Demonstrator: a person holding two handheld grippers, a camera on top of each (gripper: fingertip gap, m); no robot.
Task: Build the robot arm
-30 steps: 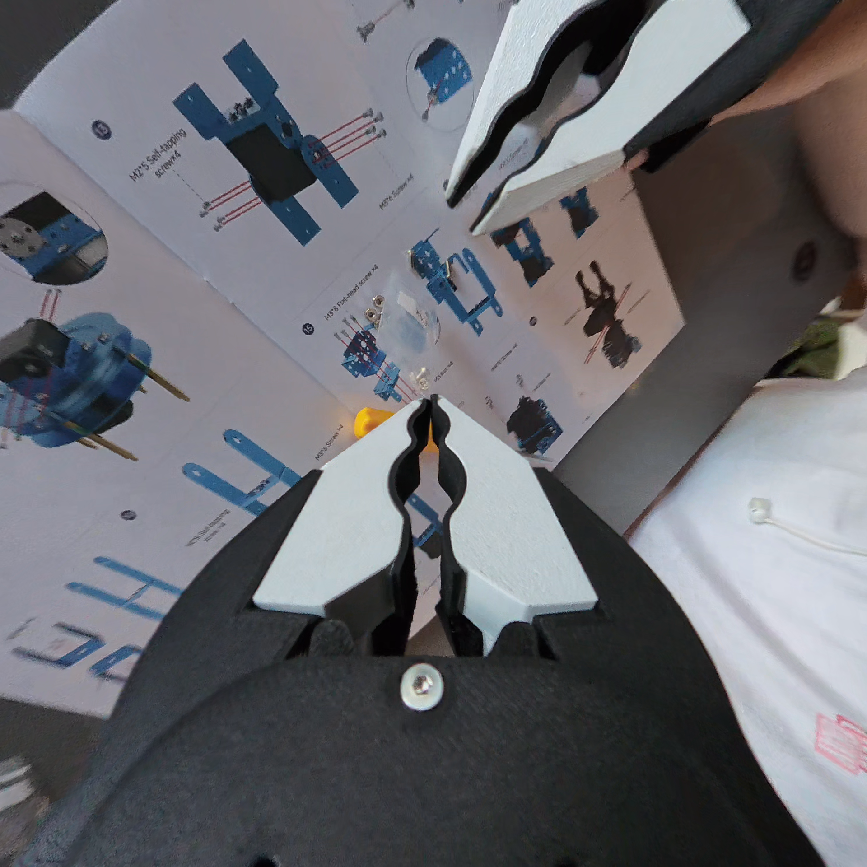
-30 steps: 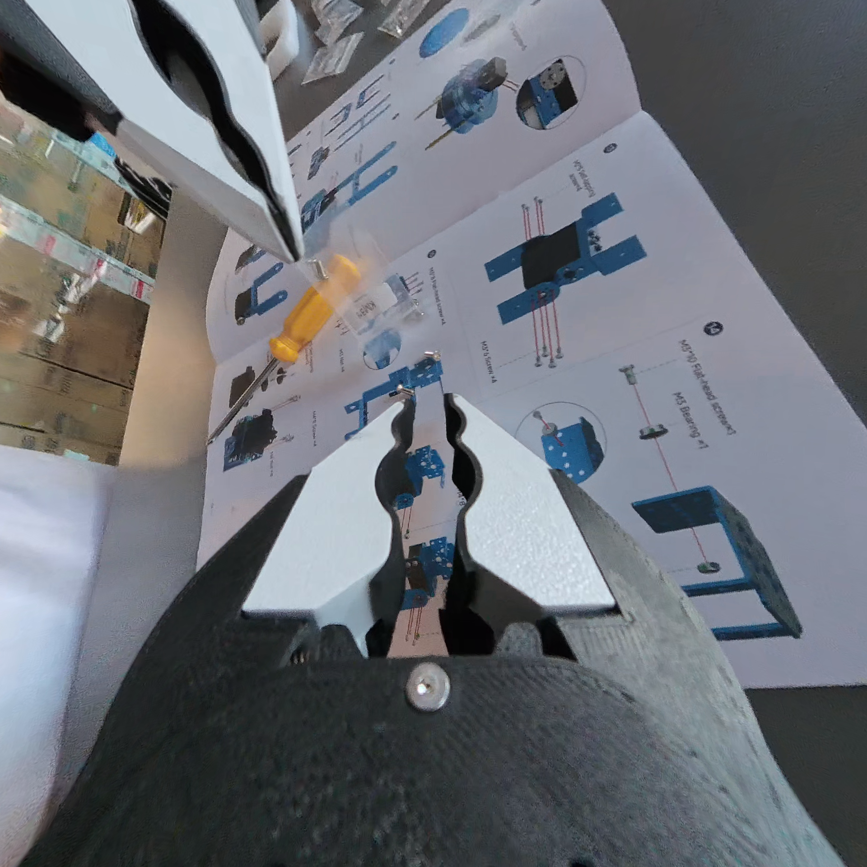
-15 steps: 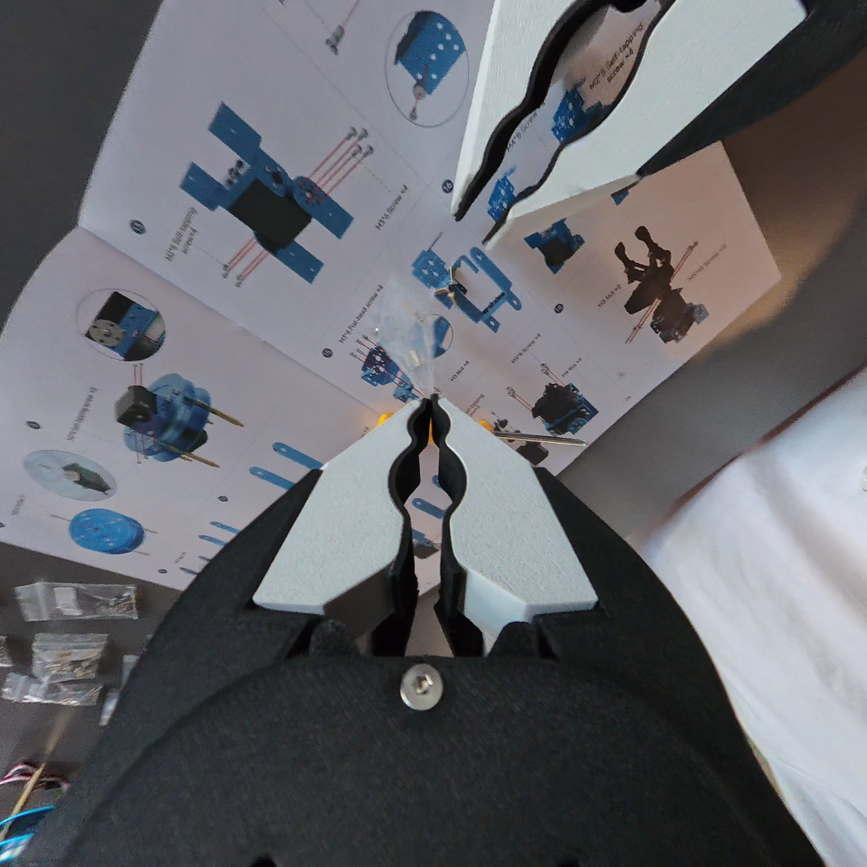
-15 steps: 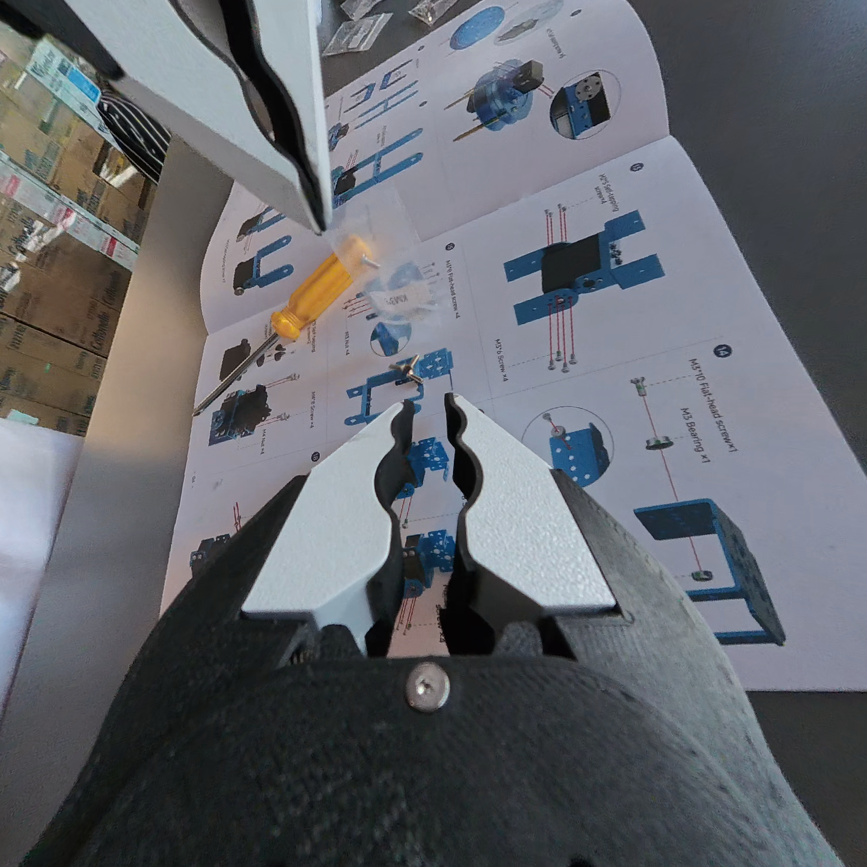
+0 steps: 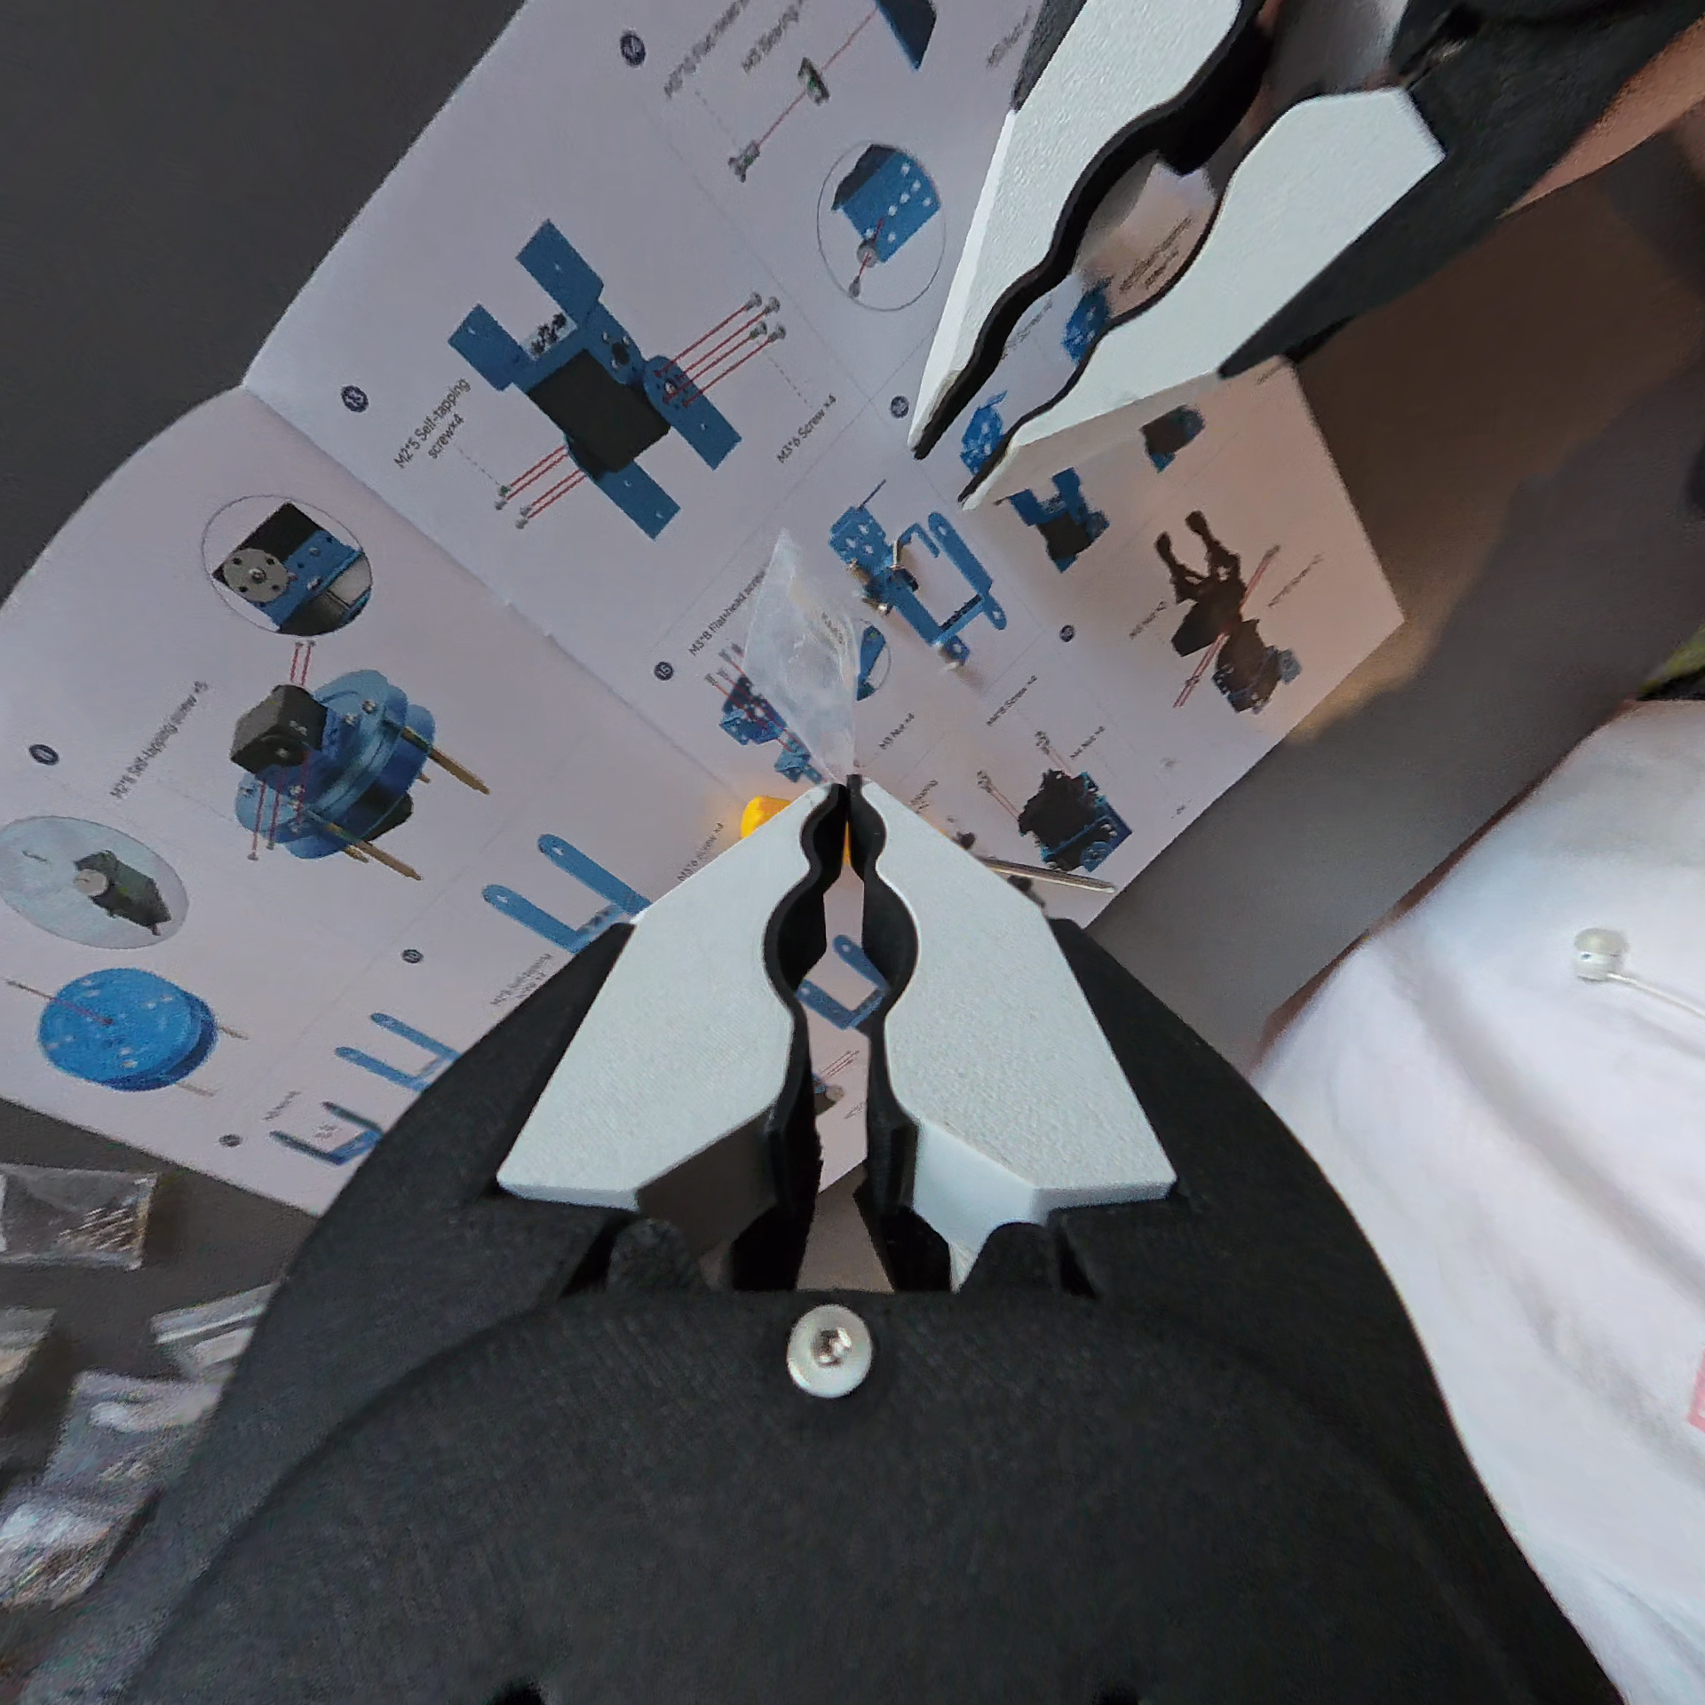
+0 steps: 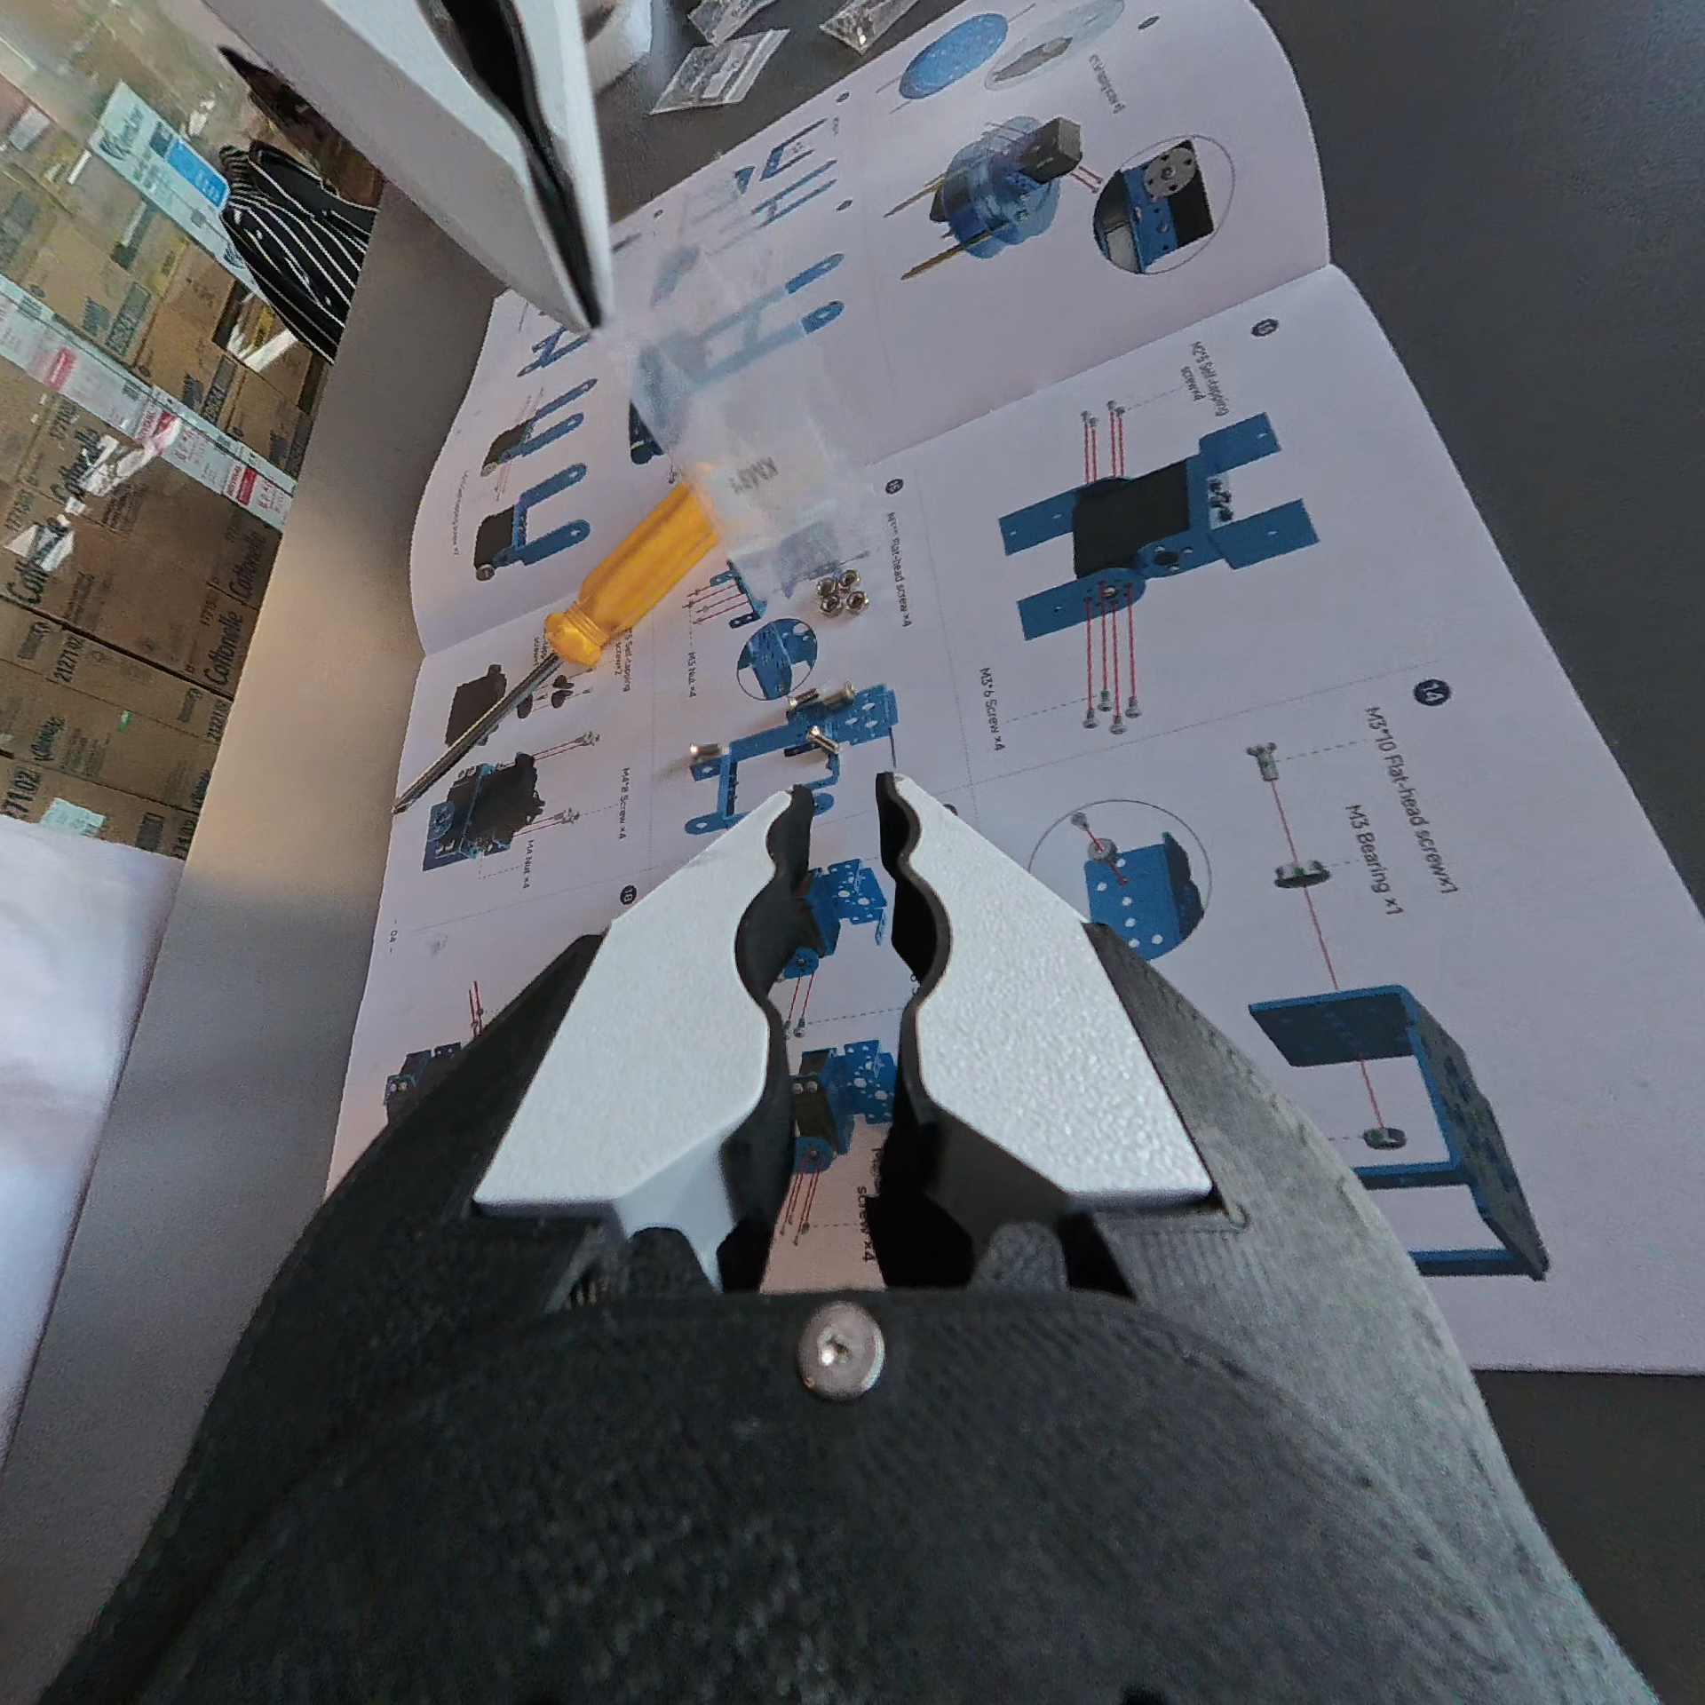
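Gripper on the left is seen with its white fingers pressed together at the tips, clamped on one corner of a small clear plastic bag. That bag is held up above a large white instruction sheet printed with blue assembly diagrams, which is spread on a dark grey table. Small clear packets of hardware are seen on the table beyond the sheet's edge.

In the right wrist view, a screwdriver with a translucent orange handle and a steel shaft is laid on the sheet, its handle end just beneath the hanging bag. Four small silver nuts are grouped on the sheet below the bag, and a few short silver screws are scattered nearer the right gripper.

The right gripper is held over the sheet with its fingers slightly apart; nothing is gripped between them. A person's white garment is visible at the table edge.
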